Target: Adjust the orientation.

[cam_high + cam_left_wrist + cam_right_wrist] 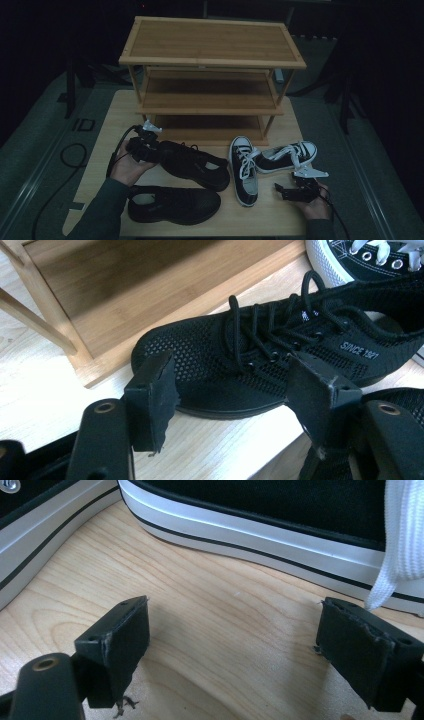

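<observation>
Nearest the front edge of the pale wooden surface (95, 165) lies one black mesh lace-up trainer (172, 202) on its own, toe towards the right, with nothing touching it. Just behind it, the left hand-held gripper (150, 152) sits at the toe end of the second black mesh trainer (260, 360); in the left gripper view its jaws stand wide and released on either side of the forefoot, the pads not yet pressing on the mesh. That shoe lies near the surface's middle, close in front of the bottom tier of the three-tier bamboo shoe rack (210, 60) that stands along the far edge. To my eye the step in hand is taking hold of this trainer to shelve it, and it would go best if the jaws slid further over the shoe and closed across the firm sole and upper rather than on the loose laces, so the shoe does not droop or twist when lifted. Over at the front right corner the right hand-held gripper (282, 191) rests low, jaws apart and empty over bare wood, just beside the white rubber sole of a black-and-white canvas sneaker (280, 515); its partner, a second black-and-white canvas sneaker (243, 167), lies alongside, and neither should be knocked.
</observation>
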The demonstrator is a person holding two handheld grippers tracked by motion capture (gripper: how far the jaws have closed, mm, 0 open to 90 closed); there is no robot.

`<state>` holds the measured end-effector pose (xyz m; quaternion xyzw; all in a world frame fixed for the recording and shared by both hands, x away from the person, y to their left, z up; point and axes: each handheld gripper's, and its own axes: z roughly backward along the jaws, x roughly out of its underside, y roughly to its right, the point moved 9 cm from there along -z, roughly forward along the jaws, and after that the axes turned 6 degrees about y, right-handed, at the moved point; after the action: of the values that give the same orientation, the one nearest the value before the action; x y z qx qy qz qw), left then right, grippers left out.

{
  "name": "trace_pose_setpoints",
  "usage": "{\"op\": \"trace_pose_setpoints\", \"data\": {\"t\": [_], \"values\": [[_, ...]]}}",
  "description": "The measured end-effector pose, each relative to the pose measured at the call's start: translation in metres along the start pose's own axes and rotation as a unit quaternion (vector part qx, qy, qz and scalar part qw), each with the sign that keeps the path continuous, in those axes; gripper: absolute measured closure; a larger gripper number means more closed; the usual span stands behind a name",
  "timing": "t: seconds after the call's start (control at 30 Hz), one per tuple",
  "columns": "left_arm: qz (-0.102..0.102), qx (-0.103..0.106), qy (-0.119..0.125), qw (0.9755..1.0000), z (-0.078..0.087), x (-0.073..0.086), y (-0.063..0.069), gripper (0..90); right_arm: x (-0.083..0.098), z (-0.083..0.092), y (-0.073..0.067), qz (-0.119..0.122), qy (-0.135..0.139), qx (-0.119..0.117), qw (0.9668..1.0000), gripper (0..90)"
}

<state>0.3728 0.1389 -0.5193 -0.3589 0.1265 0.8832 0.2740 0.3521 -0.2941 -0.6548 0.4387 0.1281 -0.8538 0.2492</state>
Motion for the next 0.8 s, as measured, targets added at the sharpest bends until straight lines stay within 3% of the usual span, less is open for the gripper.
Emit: {"op": "trace_pose_setpoints", "data": {"t": [0.47, 0.8], "values": [[-0.013, 0.013, -0.005, 0.9998, -0.008, -0.009, 0.02, 36.4, 0.0, 0.0, 0.0, -0.001, 0.0, 0.0, 1.0, 13.5], [-0.012, 0.006, -0.014, 0.9998, -0.018, -0.016, 0.031, 27.9, 0.0, 0.0, 0.0, -0.001, -0.001, 0.0, 1.0, 13.6]]}}
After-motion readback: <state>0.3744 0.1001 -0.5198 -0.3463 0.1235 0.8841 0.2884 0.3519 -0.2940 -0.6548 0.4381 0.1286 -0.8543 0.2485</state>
